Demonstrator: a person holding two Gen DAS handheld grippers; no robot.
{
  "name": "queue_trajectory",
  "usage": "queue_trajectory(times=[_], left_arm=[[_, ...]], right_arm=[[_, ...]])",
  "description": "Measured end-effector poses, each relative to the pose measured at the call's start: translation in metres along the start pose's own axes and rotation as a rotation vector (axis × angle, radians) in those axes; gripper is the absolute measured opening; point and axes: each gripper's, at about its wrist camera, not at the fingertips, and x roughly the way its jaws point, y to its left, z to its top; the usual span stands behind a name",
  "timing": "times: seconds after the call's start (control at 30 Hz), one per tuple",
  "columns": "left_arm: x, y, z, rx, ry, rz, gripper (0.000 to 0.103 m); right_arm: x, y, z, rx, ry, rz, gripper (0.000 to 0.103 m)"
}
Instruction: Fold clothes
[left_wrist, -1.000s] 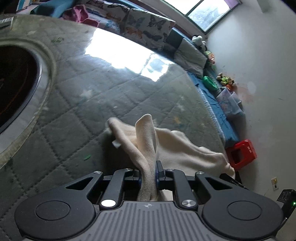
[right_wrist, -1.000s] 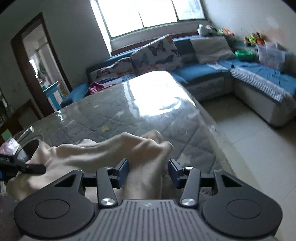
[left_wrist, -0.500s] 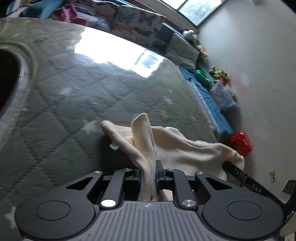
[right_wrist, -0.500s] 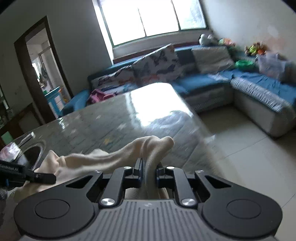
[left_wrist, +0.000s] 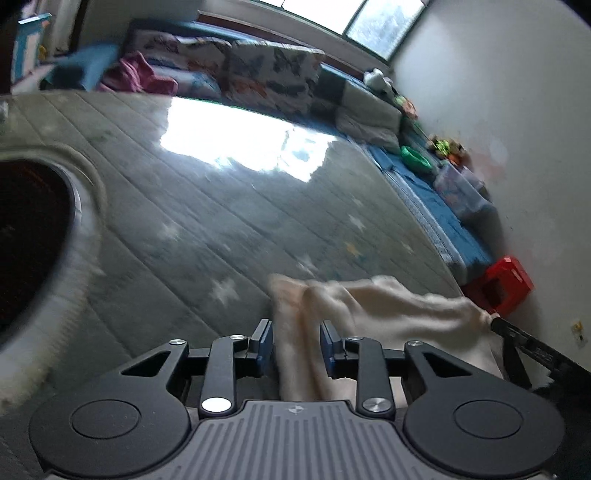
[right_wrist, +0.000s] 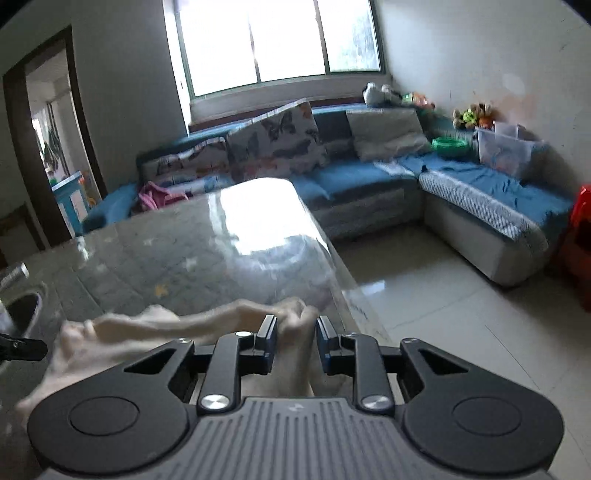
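on the quilted table (left_wrist: 229, 206) the cream cloth (left_wrist: 388, 306) lies bunched between both claws. left claw (left_wrist: 296, 341) and right claw (right_wrist: 295, 339) stand part open, cloth between the fingers but not pinched. no neat fold shows, so most folding looks left.
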Motion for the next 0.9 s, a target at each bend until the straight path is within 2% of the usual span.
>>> queue_trajectory(times=[0.17,0.23,0.3,0.43,0.63,0.9], left_arm=[[0.002,-0.014,0.007,0.032,-0.02,-0.049,0.027],[0.006,-0.023,0.006,0.057,-0.01,-0.068,0.027],[0.014,-0.033,0.005,0.078,0.011,-0.088,0.027],[0.03,-0.051,0.004,0.127,0.039,-0.127,0.027],[0.058,-0.063,0.003,0.128,0.085,-0.149,0.027],[0.082,-0.065,0.009,0.117,0.105,-0.134,0.027]], right_arm=[[0.008,0.014,0.004,-0.035,-0.013,0.015,0.023],[0.008,0.022,0.005,-0.08,-0.047,-0.022,0.024],[0.008,0.025,0.007,-0.079,-0.053,0.001,0.024],[0.017,0.03,0.005,-0.106,-0.015,0.031,0.023],[0.043,0.023,0.002,-0.06,0.041,0.047,0.023],[0.057,0.018,0.001,-0.046,0.063,0.041,0.025]])
